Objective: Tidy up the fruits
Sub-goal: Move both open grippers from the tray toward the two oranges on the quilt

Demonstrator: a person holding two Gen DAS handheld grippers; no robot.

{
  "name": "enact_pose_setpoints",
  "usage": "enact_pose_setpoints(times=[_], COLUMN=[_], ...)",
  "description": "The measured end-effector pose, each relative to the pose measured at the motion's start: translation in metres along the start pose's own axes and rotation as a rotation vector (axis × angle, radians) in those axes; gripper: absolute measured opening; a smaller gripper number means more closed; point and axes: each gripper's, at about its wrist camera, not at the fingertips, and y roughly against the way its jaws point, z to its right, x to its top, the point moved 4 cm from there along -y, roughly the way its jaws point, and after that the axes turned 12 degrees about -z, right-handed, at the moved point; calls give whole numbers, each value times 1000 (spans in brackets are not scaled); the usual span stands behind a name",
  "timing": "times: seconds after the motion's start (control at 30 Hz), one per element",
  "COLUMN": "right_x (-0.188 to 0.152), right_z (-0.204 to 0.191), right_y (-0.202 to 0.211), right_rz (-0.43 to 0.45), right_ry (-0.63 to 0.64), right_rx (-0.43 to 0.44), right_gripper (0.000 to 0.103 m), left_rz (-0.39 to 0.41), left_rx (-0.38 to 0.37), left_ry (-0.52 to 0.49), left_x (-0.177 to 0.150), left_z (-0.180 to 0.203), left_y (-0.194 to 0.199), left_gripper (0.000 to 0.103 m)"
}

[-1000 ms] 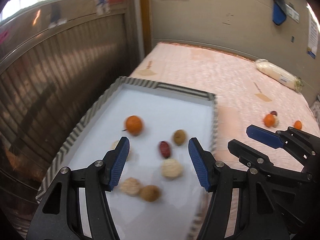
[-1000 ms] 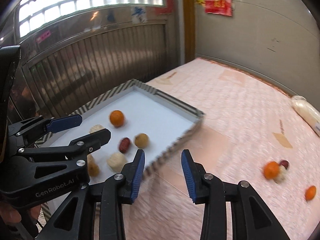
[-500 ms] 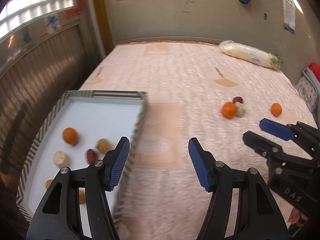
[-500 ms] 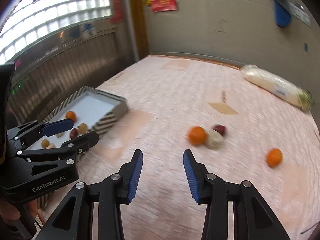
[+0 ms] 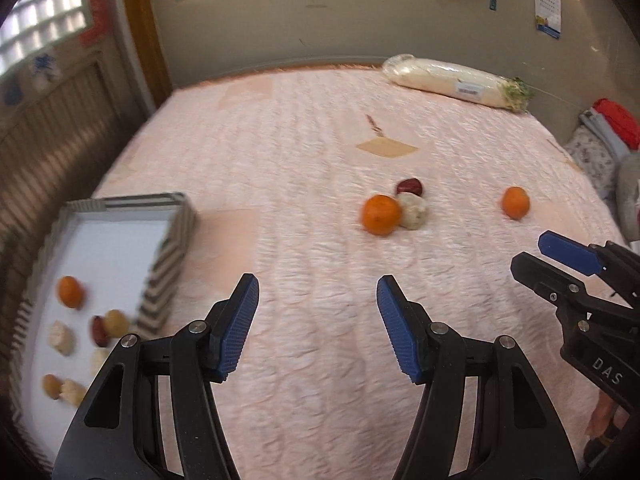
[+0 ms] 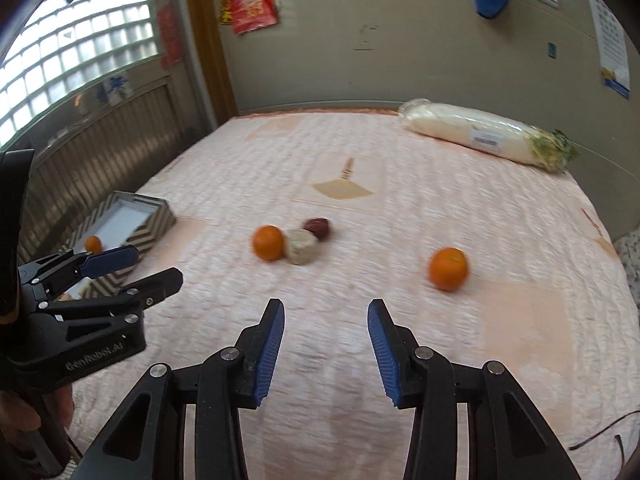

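Observation:
On the pink quilted bed lie an orange (image 5: 381,215) (image 6: 268,242), a pale round fruit (image 5: 413,211) (image 6: 301,246) touching it, and a dark red date (image 5: 409,187) (image 6: 317,227) just behind. A second orange (image 5: 515,202) (image 6: 448,269) lies apart to the right. A striped tray (image 5: 170,256) (image 6: 154,224) at the left holds several fruits, among them an orange (image 5: 70,291). My left gripper (image 5: 318,322) is open and empty, short of the cluster. My right gripper (image 6: 326,346) is open and empty, between the cluster and the lone orange, nearer me.
A wrapped white radish (image 5: 452,82) (image 6: 486,134) lies at the far edge by the wall. Folded clothes (image 5: 608,132) sit at the right edge. A ribbed panel (image 5: 48,140) runs along the bed's left side.
Both grippers have swung right, away from the tray and toward the loose fruits on the bed, which now appear closer. Both stayed open and empty.

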Motion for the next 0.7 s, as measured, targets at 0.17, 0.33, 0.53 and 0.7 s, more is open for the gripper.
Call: enact_pose_setpoints(times=[0.17,0.33,0.53,0.7], right_x=[-1,-1,4,16], right_z=[28,51,72,77], right_y=[-4,-8,-18,-28], right_rz=[-20,-38,-53,-56], right_ry=[-26,-37,-40,-14], right_rx=[-45,-83,-108,-131], right_gripper=[42,45,46,51], left_rz=[-60,-68,-70,-87], left_rx=[-123,-140,-137,-122], left_ry=[0,-22,-77,-87], left_x=[16,35,46,53], left_z=[9,20,32,34], left_y=[-22,-40,-53,-67], left_gripper=[62,62,62,62])
